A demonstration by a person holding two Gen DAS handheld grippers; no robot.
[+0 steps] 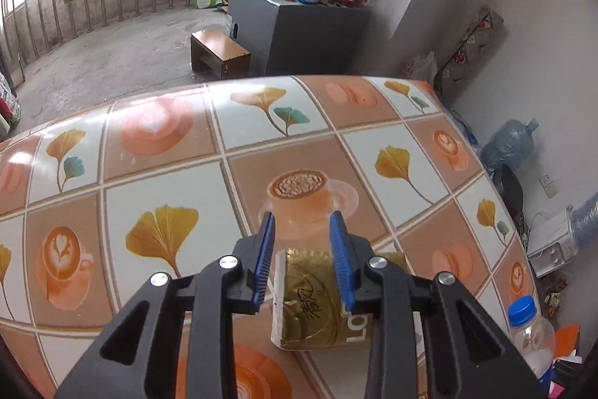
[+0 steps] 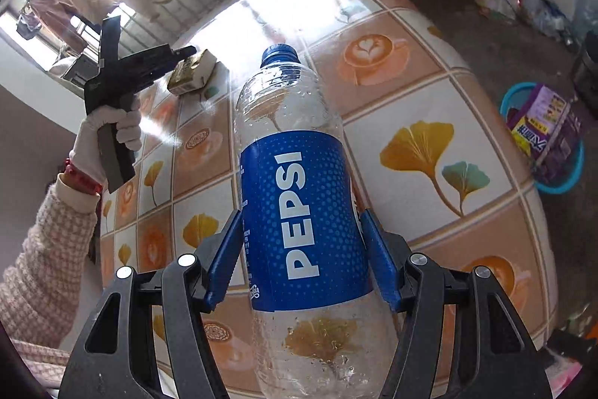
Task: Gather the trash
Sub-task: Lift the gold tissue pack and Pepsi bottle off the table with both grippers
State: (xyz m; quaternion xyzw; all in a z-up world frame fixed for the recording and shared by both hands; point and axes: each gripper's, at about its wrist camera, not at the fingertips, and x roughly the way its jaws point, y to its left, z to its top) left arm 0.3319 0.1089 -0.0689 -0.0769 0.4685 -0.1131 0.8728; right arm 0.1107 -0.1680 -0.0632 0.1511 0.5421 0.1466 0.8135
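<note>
Trash in the claws: two pieces, one for each hand, both at the table.
Right claw (image 2: 299,249): its blue pads sit against the two sides of the Pepsi bottle (image 2: 295,212), at the label, so I judge it is closed on the bottle; the jaws stand rather wide because the bottle is wide.
Pepsi bottle: clear plastic, blue cap on, only drops of water inside (it looks empty), lying along the claw with the cap pointing away, above the table (image 2: 429,92).
Left claw (image 1: 302,249): narrowly open around a gold packet (image 1: 310,301); the right pad seems to touch its edge, but on the left side a small gap shows, so I cannot say the packet is firmly gripped.
Gold packet: a small box with dark writing, between the fingers of the left claw, over the patterned table; whether it rests on the table I cannot tell.
Left hand (image 2: 108,133): in a white glove, holding the handle of its claw.
Step in hand: picking up, I think; nothing is dropped yet.
Next move: make the left grip sure, then carry both pieces to a container.
Blue basin (image 2: 560,182): on the floor just beside the table, with a purple package (image 2: 542,122) in it (likely the trash place).
</note>
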